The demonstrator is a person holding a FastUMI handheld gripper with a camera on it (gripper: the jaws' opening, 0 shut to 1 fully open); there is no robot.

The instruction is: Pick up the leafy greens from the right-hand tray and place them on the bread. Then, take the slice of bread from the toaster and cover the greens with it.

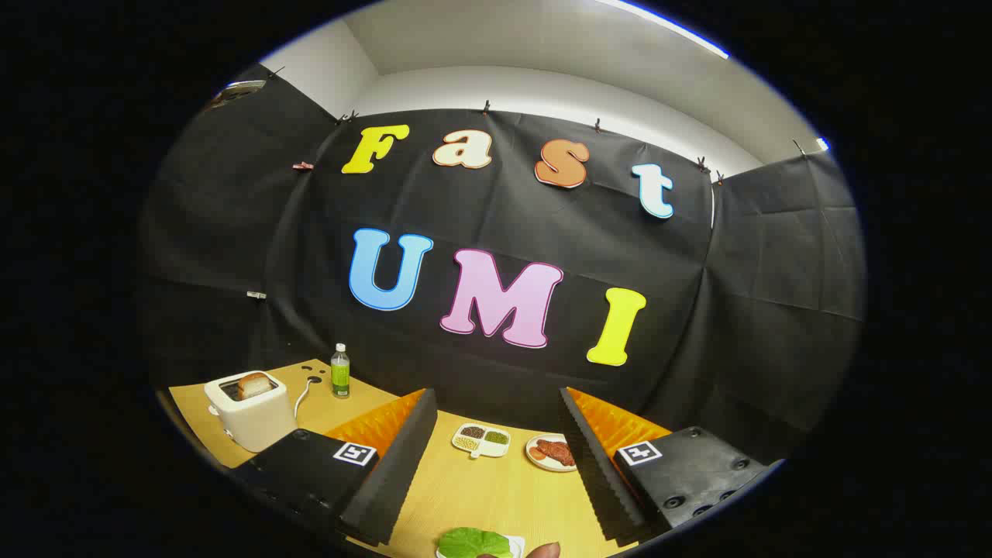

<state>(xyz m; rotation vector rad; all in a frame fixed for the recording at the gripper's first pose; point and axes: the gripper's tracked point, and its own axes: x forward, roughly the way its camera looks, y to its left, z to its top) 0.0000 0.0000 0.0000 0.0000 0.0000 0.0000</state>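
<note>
Jaws are standing spread apart with nothing between them above the worktop. Leafy greens are lying on a white tray between and below them. Toaster is holding a bread slice beyond the left finger; a divided dish and a plate of meat are sitting ahead.
</note>
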